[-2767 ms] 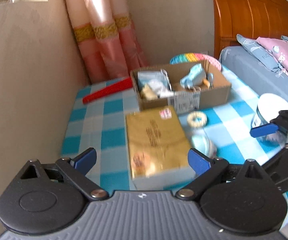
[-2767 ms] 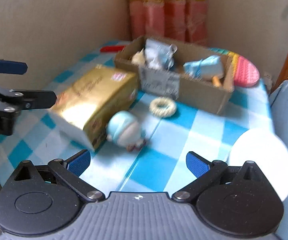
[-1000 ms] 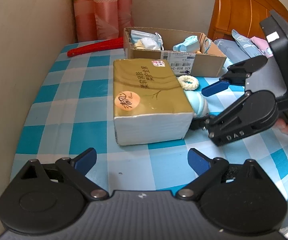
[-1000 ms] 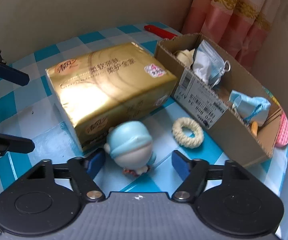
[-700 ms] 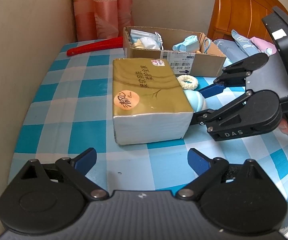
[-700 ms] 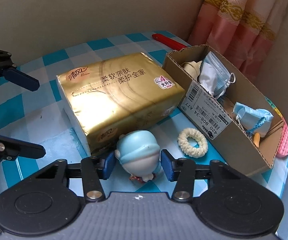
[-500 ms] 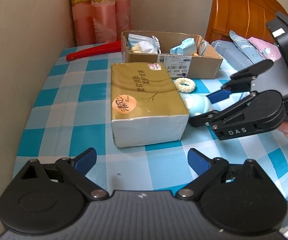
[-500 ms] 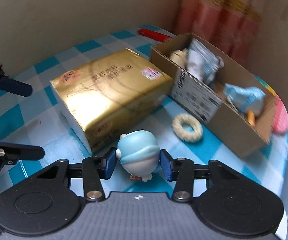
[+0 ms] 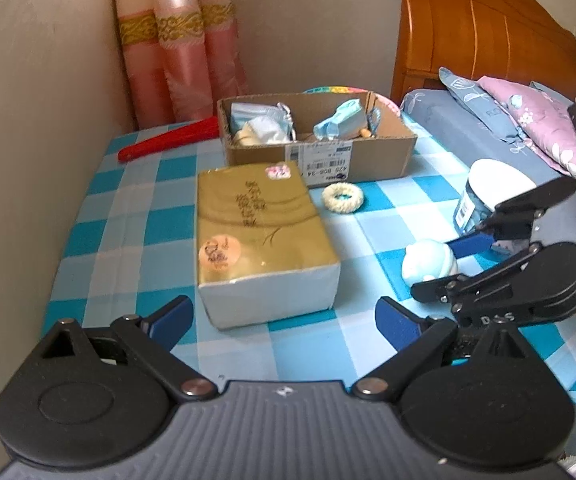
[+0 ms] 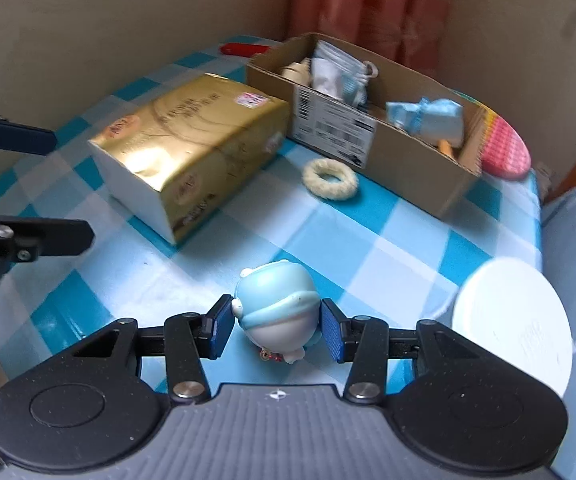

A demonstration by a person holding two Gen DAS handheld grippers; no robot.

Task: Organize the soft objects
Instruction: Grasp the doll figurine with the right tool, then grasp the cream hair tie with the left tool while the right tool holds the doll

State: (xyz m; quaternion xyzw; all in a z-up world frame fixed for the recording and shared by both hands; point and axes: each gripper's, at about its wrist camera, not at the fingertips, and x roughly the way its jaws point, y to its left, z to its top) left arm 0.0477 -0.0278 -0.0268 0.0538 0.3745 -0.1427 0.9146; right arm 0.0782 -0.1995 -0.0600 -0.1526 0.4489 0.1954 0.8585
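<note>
My right gripper is shut on a light blue round toy figure and holds it above the checkered tablecloth; it shows in the left wrist view at the right. A gold tissue pack lies mid-table. A cream fuzzy hair ring lies beside it. Behind stands an open cardboard box holding face masks and soft items. My left gripper is open and empty near the front edge, in front of the tissue pack.
A white-lidded jar stands at the table's right edge. A red flat object lies at the back left. A colourful pop pad sits behind the box. Walls close the left and back; a bed lies to the right.
My right gripper closed on the blue toy, lifted it and carried it right, away from the tissue pack. The left gripper stayed open and pulled back slightly.
</note>
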